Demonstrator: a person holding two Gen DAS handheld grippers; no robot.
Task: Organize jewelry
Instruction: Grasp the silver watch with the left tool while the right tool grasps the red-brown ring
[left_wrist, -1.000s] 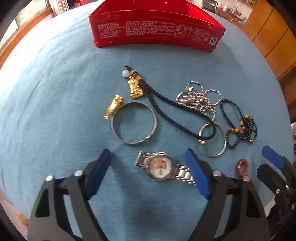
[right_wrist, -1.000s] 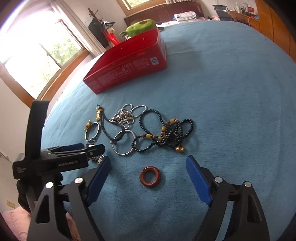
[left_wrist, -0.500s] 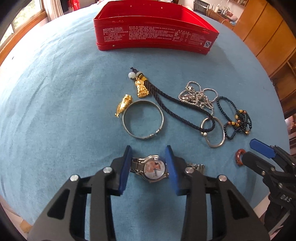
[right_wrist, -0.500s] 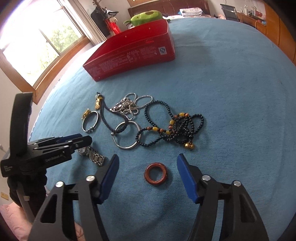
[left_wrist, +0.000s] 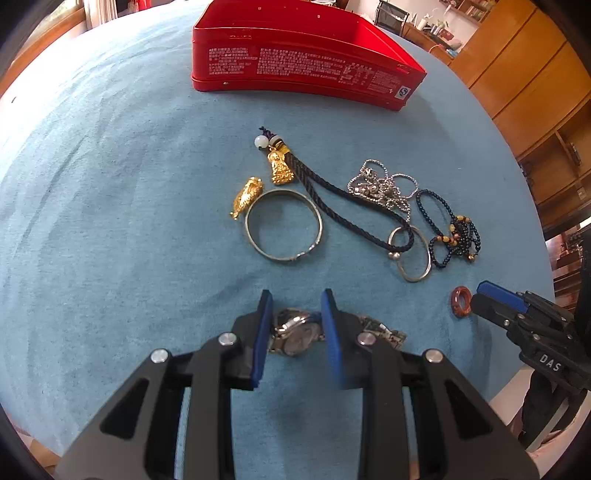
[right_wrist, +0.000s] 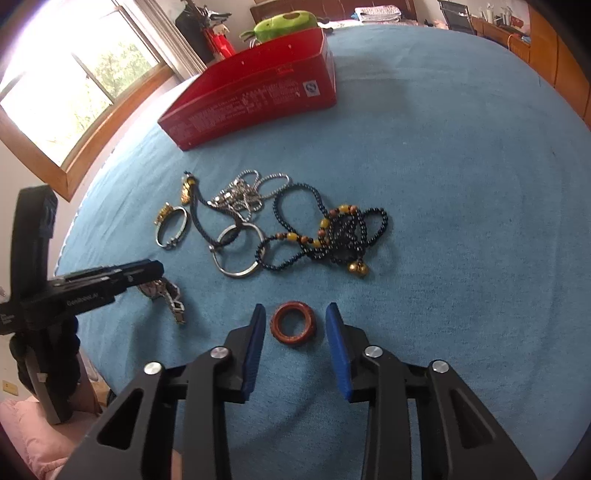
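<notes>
My left gripper (left_wrist: 295, 325) is shut on a steel wristwatch (left_wrist: 295, 332), its pads on both sides of the case; the strap (right_wrist: 173, 299) trails on the cloth. My right gripper (right_wrist: 295, 325) has narrowed around a red-brown ring (right_wrist: 294, 324) with small gaps on both sides, not touching it. The ring also shows in the left wrist view (left_wrist: 461, 301). A red tin box (left_wrist: 295, 51) stands open at the far side.
On the blue cloth (left_wrist: 110, 221) lie a silver bangle (left_wrist: 283, 229), a gold charm (left_wrist: 246, 195), a dark cord with gold pendant (left_wrist: 332, 195), a silver chain (left_wrist: 384, 188), a thin silver hoop (left_wrist: 415, 254) and a black bead necklace (right_wrist: 332, 232). Wooden cabinets (left_wrist: 535, 92) stand right.
My left gripper closed from wide open onto the watch. My right gripper moved forward and narrowed around the red-brown ring.
</notes>
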